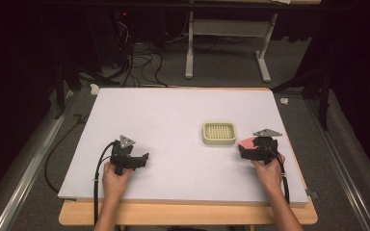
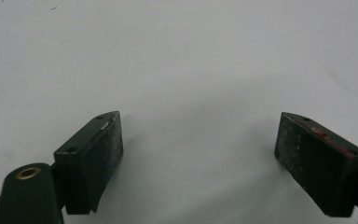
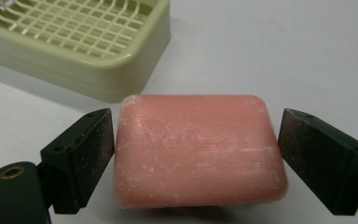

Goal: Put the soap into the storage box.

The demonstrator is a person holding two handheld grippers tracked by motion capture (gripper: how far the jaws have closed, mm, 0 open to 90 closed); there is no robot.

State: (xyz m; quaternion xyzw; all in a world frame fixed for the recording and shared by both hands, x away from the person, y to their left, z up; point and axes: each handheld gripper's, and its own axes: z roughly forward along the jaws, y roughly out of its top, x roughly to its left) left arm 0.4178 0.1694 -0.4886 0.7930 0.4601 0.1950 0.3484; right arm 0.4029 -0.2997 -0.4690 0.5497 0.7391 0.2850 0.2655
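A pink bar of soap (image 3: pixel 198 149) lies on the white table between the two jaws of my right gripper (image 3: pixel 196 140). The jaws stand wide apart, one at each short end of the bar, close to it or just touching. In the high view the soap (image 1: pixel 247 142) is at the right, just in front of my right gripper (image 1: pixel 248 147). A pale green soap dish (image 1: pixel 218 133) with a grid floor stands empty to the soap's left; its rim (image 3: pixel 121 70) is just beyond the bar. My left gripper (image 1: pixel 143 158) rests open at the front left, with bare table between its jaws (image 2: pixel 200 140).
The white table top (image 1: pixel 173 110) sits on a wooden board (image 1: pixel 188 214) whose edge shows at the front. Beyond the far edge are a grey floor, cables (image 1: pixel 139 62) and a white table frame (image 1: pixel 226 48). Metal rails run along both sides.
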